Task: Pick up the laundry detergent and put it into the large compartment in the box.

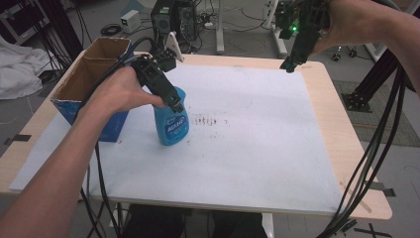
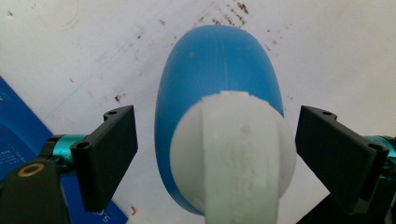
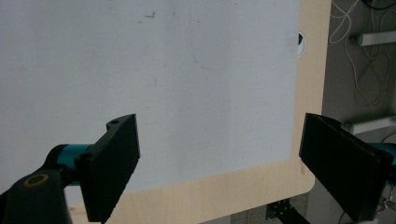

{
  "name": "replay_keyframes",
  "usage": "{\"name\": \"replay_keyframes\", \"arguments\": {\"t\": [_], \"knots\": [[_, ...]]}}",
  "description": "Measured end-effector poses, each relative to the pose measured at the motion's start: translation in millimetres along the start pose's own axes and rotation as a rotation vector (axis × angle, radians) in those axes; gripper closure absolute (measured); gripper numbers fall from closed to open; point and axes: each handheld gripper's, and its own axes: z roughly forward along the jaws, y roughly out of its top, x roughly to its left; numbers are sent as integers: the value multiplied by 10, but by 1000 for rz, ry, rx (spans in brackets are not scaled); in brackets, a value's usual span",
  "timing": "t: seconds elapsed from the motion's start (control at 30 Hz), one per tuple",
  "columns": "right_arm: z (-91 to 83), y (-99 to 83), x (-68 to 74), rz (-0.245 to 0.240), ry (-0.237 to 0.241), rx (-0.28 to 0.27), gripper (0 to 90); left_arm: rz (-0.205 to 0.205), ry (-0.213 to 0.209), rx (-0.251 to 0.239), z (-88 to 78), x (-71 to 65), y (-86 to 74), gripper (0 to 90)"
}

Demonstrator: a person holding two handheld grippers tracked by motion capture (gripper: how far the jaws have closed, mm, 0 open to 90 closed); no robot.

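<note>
The person's left forearm (image 1: 54, 168) is reaching in from the near edge of the table (image 1: 341, 144), and the left hand (image 1: 119, 91) is holding the left claw (image 1: 174, 105) pointing steeply down over a blue spray bottle (image 1: 171, 121). The bottle is standing upright on the white sheet (image 1: 257, 139) that is covering most of the table, and the claw is hanging directly above the bottle's top. In the left gripper view the left claw (image 2: 217, 149) is standing spread wide, its two black jaws flanking the bottle's white cap (image 2: 233, 154) on either side with clear gaps showing, so nothing is being pinched. A scatter of small brown stains (image 1: 208, 121) is lying on the sheet just right of the bottle. An open cardboard box (image 1: 94, 79) with blue printed sides is sitting just left of the bottle, behind the left hand. Far to the right of the bottle and well above the table's far right corner, the right hand (image 1: 346, 22) is holding the right claw (image 1: 288, 64) up in the air, with black cables (image 1: 381, 144) trailing down past the table's right edge. In the right gripper view the right claw (image 3: 219, 163) is also standing wide apart and gripping nothing, looking down on bare white sheet (image 3: 163, 84) and the table's rounded wooden corner (image 3: 299, 179).
</note>
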Motion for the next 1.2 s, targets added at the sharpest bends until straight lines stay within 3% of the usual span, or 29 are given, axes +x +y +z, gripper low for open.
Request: {"name": "replay_keyframes", "arguments": {"t": [0.63, 1.2], "knots": [[47, -18, 6, 4, 4, 7, 116, 6, 6, 16, 59, 28, 46, 253], [64, -7, 5, 8, 4, 16, 116, 8, -14, 18, 63, 38, 55, 319]]}}
